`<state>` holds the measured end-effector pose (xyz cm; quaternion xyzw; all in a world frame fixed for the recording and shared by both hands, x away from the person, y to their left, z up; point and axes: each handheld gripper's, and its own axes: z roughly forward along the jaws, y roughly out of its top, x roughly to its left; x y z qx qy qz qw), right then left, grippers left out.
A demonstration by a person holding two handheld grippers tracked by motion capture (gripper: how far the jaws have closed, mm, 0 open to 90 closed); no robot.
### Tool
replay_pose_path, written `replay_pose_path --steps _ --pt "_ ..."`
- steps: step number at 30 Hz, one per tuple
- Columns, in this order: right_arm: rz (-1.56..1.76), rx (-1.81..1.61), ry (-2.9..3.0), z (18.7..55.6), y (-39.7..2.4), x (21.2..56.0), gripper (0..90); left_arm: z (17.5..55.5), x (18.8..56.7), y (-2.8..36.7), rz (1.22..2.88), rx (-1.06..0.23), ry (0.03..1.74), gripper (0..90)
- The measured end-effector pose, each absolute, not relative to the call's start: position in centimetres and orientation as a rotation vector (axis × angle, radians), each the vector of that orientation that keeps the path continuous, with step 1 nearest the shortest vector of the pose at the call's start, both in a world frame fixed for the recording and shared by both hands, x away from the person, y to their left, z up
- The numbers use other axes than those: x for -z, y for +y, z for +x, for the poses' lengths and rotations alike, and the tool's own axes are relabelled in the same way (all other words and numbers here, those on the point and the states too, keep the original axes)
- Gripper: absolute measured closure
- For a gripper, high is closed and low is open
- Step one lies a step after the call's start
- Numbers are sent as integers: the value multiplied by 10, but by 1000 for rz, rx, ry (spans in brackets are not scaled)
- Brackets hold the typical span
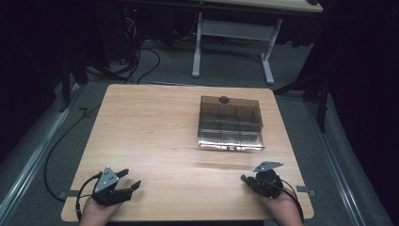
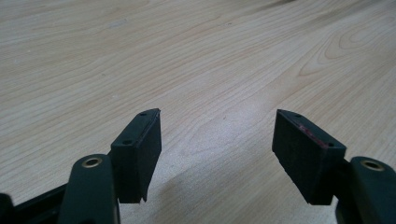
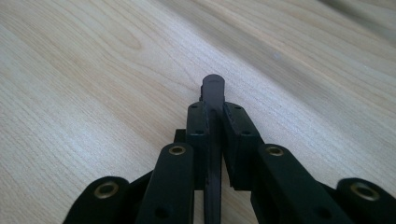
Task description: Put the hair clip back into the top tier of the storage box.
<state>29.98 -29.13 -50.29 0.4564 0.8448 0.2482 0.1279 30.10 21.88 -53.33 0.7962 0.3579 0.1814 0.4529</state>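
Note:
A smoky, see-through compartment box (image 1: pixel 230 124) with a round dark knob (image 1: pixel 224 99) on its far edge stands right of the table's middle. Near the front left corner my left gripper (image 1: pixel 131 181) rests open, and its jaws (image 2: pixel 217 128) stand wide apart over bare wood. My right gripper (image 1: pixel 245 179) lies near the front right corner, in front of the box and apart from it. In the right gripper view the jaws (image 3: pixel 214 110) are shut on a thin dark strip (image 3: pixel 213 86) whose rounded end pokes out past the pads.
The wooden table (image 1: pixel 155 127) has its front edge right under both hands. On the floor beyond it are a white desk frame (image 1: pixel 233 44) and loose cables (image 1: pixel 136 54). A cable (image 1: pixel 51 155) trails off the table's left side.

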Motion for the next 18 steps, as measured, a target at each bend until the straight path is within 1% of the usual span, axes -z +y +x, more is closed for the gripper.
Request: replay_pose_path --steps 11,18 --pt "1350 -572 2548 307 -282 494 685 301 533 219 1965 -447 877 333" --pt "1376 -439 2618 313 -275 492 648 301 533 219 1966 -444 876 332"
